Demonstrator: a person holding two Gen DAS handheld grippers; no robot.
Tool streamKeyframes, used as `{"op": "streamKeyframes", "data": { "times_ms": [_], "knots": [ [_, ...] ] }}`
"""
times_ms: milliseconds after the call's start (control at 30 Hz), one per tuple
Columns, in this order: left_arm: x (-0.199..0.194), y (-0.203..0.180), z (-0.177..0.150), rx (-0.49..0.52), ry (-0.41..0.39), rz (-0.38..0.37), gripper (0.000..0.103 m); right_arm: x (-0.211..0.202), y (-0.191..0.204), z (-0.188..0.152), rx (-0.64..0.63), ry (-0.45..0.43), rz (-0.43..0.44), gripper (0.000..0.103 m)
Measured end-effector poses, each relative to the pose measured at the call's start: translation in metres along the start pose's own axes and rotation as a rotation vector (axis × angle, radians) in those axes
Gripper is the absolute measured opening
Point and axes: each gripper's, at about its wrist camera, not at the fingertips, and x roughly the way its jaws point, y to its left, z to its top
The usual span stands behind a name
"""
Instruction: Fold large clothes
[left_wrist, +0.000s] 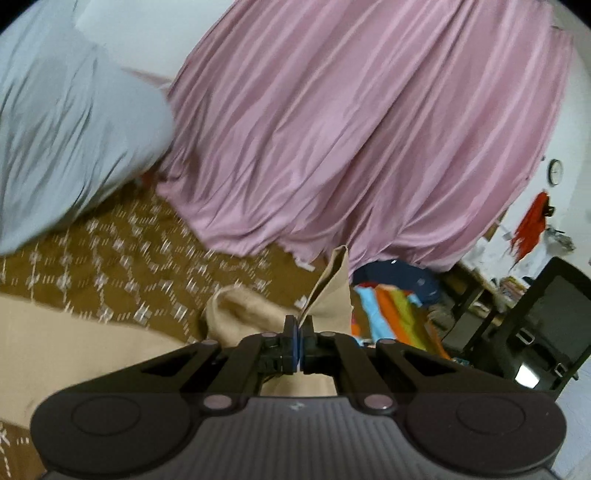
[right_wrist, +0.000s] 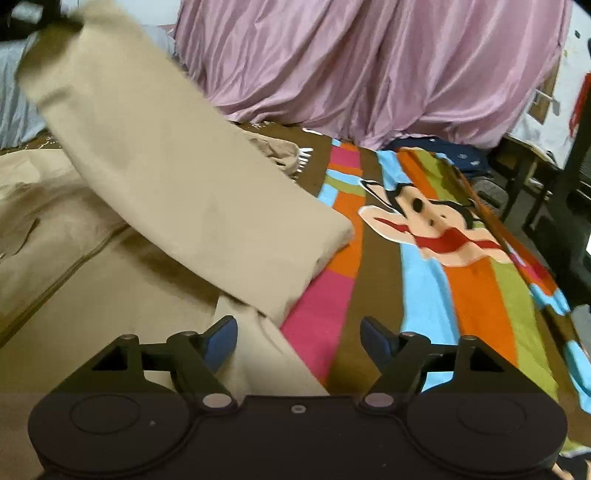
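A large beige garment (right_wrist: 110, 221) lies spread on the bed. One long part of it (right_wrist: 177, 177) hangs lifted, slanting from the upper left down toward the striped blanket. In the left wrist view my left gripper (left_wrist: 298, 332) is shut on a fold of the beige garment (left_wrist: 328, 291), held above the bed, with cloth sticking up past the blue pads. My right gripper (right_wrist: 298, 338) stands open low over the garment's edge, its blue pads (right_wrist: 221, 341) wide apart and nothing pinched between them.
A colourful striped blanket with a cartoon face (right_wrist: 436, 229) covers the right of the bed. A brown patterned sheet (left_wrist: 122, 251) lies further back. A pink curtain (left_wrist: 369, 129) hangs behind, a grey pillow (left_wrist: 62, 140) at left. A black chair (left_wrist: 535, 321) and desk stand right.
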Motion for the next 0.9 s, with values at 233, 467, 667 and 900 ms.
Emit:
{"op": "streamKeyframes", "data": {
  "times_ms": [233,467,667,900],
  "knots": [
    [-0.025,-0.044,0.017,0.057,-0.052,-0.04,0.0,0.033,0.026,0.03,0.036,-0.053,-0.05,0.076],
    [-0.007,-0.04,-0.014,0.052,0.05,-0.066,0.0,-0.004,-0.048,0.036,0.298,-0.209,-0.317,0.075],
    [0.033,-0.02,-0.066,0.073,0.16,-0.016,0.0,0.002,-0.085,0.022,0.161,-0.191,-0.402,0.076],
    [0.05,0.037,-0.14,0.129,0.362,0.122,0.0,0.034,-0.065,-0.024,-0.047,-0.045,-0.338,0.078]
  ]
}}
